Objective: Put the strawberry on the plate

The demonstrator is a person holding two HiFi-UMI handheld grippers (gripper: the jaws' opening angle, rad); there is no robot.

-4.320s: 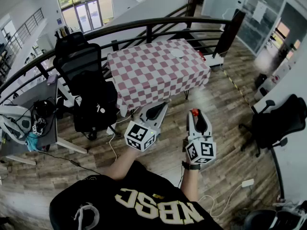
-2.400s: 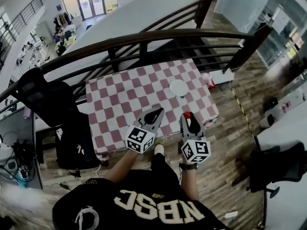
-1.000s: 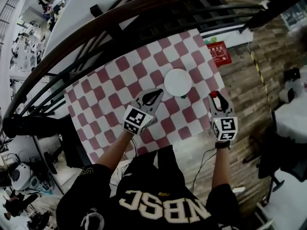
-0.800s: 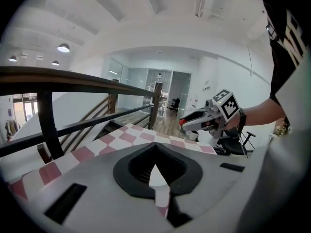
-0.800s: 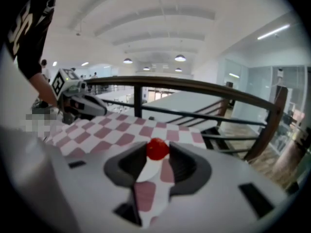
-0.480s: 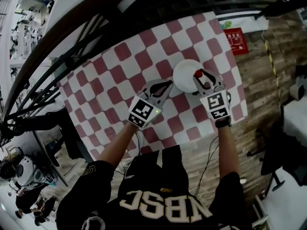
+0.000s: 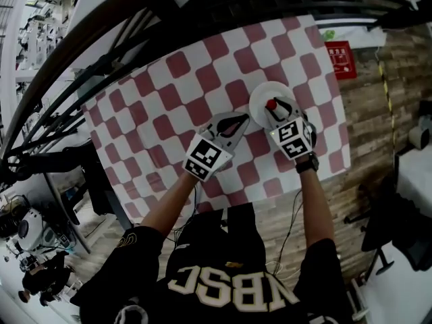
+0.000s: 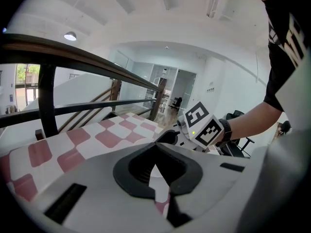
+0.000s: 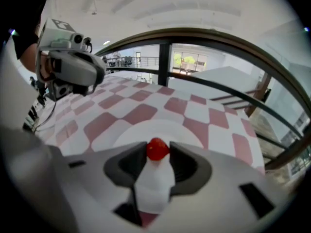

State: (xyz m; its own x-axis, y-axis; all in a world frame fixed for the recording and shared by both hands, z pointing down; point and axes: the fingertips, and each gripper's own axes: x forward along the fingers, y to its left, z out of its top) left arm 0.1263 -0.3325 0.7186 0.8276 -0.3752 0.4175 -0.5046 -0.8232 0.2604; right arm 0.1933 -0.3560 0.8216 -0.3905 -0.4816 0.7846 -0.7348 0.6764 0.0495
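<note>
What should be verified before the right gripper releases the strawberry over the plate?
1. Small red strawberry gripped in the right gripper: ok.
2. Round white plate directly under the strawberry: ok.
3. Plate bare at the landing spot: ok.
4. Left gripper empty and away from the landing spot: ok.
5. Strawberry low enough to touch the plate: cannot tell.

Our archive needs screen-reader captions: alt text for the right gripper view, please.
The right gripper holds a strawberry over a white plate on a red-and-white checked table. The left gripper hovers at upper left, and a dark railing curves behind.
</note>
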